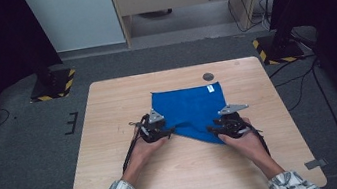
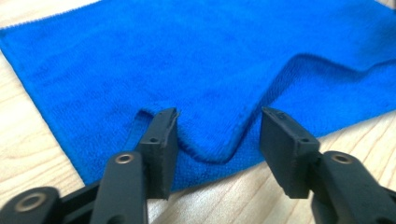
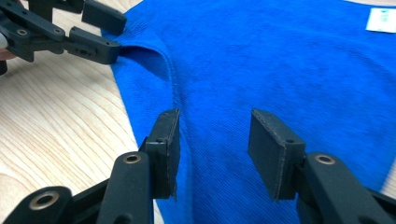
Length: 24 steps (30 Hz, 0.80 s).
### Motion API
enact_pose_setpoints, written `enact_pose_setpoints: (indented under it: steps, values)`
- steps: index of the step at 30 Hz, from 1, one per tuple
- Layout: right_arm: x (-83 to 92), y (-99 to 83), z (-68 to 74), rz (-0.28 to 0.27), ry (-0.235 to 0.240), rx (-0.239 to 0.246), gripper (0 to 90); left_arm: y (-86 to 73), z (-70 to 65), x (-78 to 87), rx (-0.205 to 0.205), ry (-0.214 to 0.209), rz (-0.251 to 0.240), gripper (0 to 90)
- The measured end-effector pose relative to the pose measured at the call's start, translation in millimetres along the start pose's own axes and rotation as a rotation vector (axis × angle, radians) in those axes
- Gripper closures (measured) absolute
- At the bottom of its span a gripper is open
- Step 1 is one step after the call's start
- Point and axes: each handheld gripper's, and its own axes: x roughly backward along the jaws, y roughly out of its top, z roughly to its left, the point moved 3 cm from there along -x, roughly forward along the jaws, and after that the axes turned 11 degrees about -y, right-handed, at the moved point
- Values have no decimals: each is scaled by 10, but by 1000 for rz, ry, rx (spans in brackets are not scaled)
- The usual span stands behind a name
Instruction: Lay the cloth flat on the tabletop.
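Note:
A blue cloth (image 1: 189, 109) lies on the wooden table (image 1: 108, 113) with a white label (image 1: 210, 88) at its far right corner. My left gripper (image 1: 169, 132) sits at the cloth's near left edge. In the left gripper view the left gripper (image 2: 219, 121) is open, and a raised fold of the blue cloth (image 2: 210, 60) lies loose between its jaws. My right gripper (image 1: 212, 129) is at the near right corner. There the right gripper (image 3: 215, 116) stands open over the flat cloth (image 3: 280, 60), with the left gripper (image 3: 112, 35) farther off at the edge.
A small dark round spot (image 1: 208, 76) marks the table just beyond the cloth. Two black stands with yellow-striped bases (image 1: 53, 84) flank the table's far corners on the grey floor. Bare wood (image 1: 188, 172) stretches between the person's forearms.

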Motion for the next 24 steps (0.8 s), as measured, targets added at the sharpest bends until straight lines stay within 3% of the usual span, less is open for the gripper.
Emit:
enact_pose_setpoints:
  steps: [8, 13, 18, 24]
  values:
    - [57, -47, -145, -8, -16, -45, 539, 20, 14, 16, 50, -17, -1, 839]
    - [75, -27, -180, -16, -19, -62, 542, 44, -55, 138, 41, -35, -9, 859]
    - [78, -36, -165, -6, -27, -61, 547, -76, -177, 376, 27, -66, 15, 872]
    - [111, -75, -172, 8, -46, -45, 546, -192, -279, 529, 12, -94, 20, 877]
